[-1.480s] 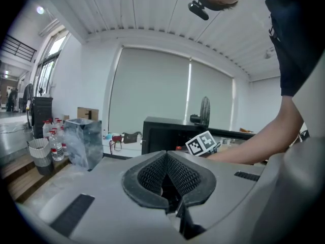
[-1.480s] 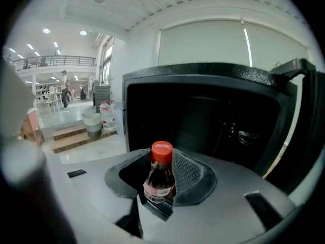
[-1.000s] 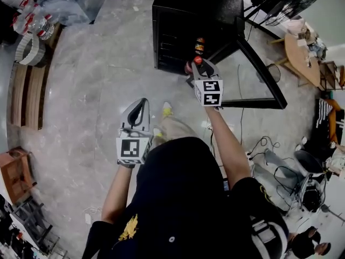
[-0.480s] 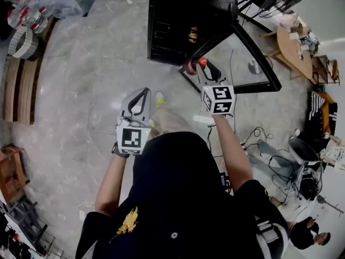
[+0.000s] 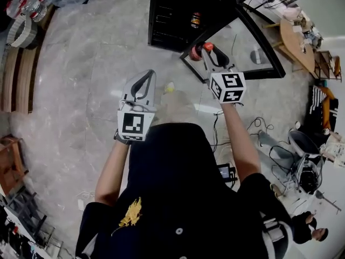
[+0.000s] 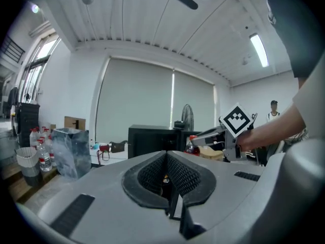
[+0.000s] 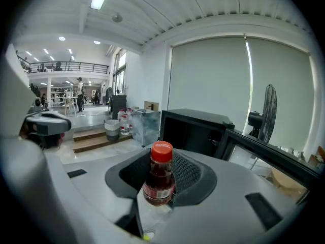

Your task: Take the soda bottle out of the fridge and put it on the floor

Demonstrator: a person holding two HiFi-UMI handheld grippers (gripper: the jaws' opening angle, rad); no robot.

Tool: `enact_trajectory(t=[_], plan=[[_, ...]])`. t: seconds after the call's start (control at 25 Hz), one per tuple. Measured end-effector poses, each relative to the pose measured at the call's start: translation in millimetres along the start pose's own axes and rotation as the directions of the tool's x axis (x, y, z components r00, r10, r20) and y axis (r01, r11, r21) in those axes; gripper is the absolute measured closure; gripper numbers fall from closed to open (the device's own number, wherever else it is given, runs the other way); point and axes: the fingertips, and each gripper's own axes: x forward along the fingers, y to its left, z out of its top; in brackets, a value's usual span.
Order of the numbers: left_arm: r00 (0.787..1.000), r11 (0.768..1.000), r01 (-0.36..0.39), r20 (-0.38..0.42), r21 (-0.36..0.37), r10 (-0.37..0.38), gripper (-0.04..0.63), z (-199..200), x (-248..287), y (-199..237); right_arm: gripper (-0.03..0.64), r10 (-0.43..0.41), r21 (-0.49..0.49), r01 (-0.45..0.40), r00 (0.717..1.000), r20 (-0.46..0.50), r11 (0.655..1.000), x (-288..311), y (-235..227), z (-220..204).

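The black mini fridge (image 5: 171, 16) stands at the top centre of the head view with its glass door (image 5: 243, 48) swung open toward the right. On a shelf inside sits one small dark container with an orange label (image 5: 195, 20); its kind cannot be told. The soda bottle (image 7: 159, 179) is outside the fridge, in front of the open door and above the grey marble floor (image 5: 81, 85). It is upright, filled with dark red drink and topped by a red cap. The right gripper (image 5: 201, 50) is clamped on it just under the cap, the ribbed pads pressing on both sides. That gripper reaches forward on an outstretched bare forearm, tilted slightly downward. The left gripper (image 5: 145, 75) is held lower left of it on a bent arm, pointing nearly level. Its jaws are closed together with nothing between them. At the upper left corner, a pale bin (image 5: 24, 34) stands beside several clear water bottles (image 5: 22, 7).
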Motion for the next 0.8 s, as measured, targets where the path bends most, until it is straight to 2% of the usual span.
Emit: enact_trajectory(t=[0.44,0.64,0.8], plan=[[0.996,0.997,-0.071,-0.050,-0.034,0.069,0.577,-25.9,-5.1,15.7,0.496,0.093,-0.071,-0.097,0.994,-0.058,0.993,4.0,7.8,-6.1],[0.997,0.998,-0.058,-0.060,-0.008,0.057,0.577,-34.9,7.4,15.5,0.497,0.149,-0.183,-0.171,0.980,-0.129,0.968,13.0,17.4,-11.2],[0.996,0.998,-0.057,-0.066,-0.018,0.055,0.577,-39.2,11.2,14.0,0.497,0.197,-0.221,-0.245,0.956,-0.219,0.944,21.1,20.3,-24.1]])
